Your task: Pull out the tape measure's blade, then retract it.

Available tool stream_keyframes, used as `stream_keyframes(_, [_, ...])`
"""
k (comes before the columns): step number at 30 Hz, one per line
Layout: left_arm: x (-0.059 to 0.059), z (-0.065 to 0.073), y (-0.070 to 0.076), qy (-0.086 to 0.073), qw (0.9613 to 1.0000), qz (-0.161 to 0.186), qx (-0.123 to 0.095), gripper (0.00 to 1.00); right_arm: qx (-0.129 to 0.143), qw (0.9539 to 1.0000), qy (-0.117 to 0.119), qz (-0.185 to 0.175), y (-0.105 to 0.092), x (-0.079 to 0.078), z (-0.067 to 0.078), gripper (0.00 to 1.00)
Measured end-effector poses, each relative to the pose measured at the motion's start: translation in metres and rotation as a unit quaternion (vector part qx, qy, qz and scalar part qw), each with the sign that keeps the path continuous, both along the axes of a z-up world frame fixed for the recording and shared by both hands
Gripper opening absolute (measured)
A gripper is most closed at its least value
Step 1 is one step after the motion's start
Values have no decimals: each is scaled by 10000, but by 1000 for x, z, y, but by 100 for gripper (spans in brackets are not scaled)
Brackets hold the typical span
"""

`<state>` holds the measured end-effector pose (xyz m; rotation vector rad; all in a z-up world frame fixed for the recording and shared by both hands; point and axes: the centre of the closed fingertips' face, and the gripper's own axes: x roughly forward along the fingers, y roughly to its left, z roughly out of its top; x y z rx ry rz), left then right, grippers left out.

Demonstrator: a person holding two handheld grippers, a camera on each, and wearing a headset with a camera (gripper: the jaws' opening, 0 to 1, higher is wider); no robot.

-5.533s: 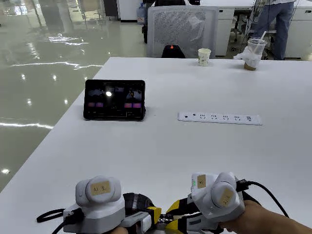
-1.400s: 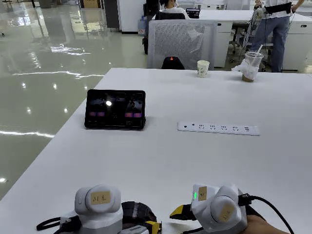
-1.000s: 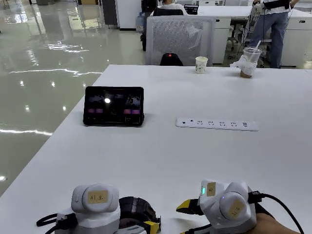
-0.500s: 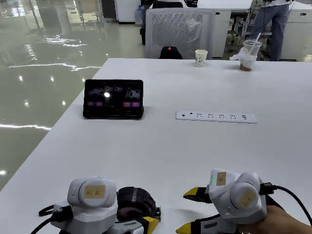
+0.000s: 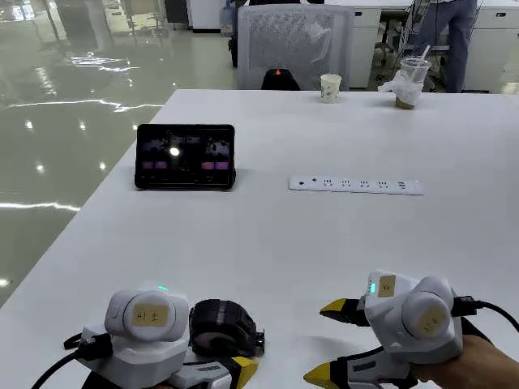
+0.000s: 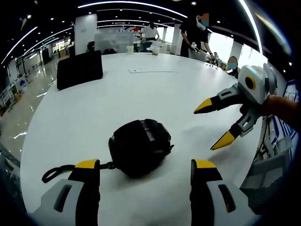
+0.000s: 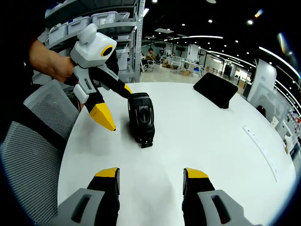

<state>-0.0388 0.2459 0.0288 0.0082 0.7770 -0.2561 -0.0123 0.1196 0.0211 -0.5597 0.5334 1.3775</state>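
A white workbench (image 5: 268, 243) seen from above, with two hand-held grippers at its near edge.

At the left, the left gripper (image 6: 146, 165) has its yellow-tipped jaws spread apart, holding nothing. A black wrist strap (image 6: 56, 172) trails from the tape measure past its left jaw.

Just ahead, between those jaws, lies the black tape measure (image 6: 141, 146), flat on the table. No blade is drawn out. In the right gripper view a small tab at the case's near end looks like the blade hook, though it is too small to be sure.

To the right, near the case but clear of it, the right gripper (image 6: 212, 125) hangs with its jaws wide apart and empty, pointing at the tape measure.

The likely risks:
- The case is unclamped, so a pull on the hook may drag it across the smooth table.
- The rounded case may slip from the jaws.
- The hook sits low and may escape a pinch.
- A blade let go may snap back.
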Motion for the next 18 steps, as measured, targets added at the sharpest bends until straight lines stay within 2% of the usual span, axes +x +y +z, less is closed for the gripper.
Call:
stream_keyframes(4, [-2,1,-1,-38,9999,-112,26,75,-12,10000,37,-78,-7,-1,-1,54])
stream_keyframes(7, [-4,0,1,-23,9998,-178,92,75,-18,9999,51,-146,-13,-2,-1,55])
stream_keyframes(12, [-6,-1,1,-13,9997,-234,85,75,7,9996,90,-273,-22,-3,0,58])
stream_keyframes(18, [-8,-1,1,-46,9993,-355,119,76,98,9988,146,-447,-30,-3,4,60])
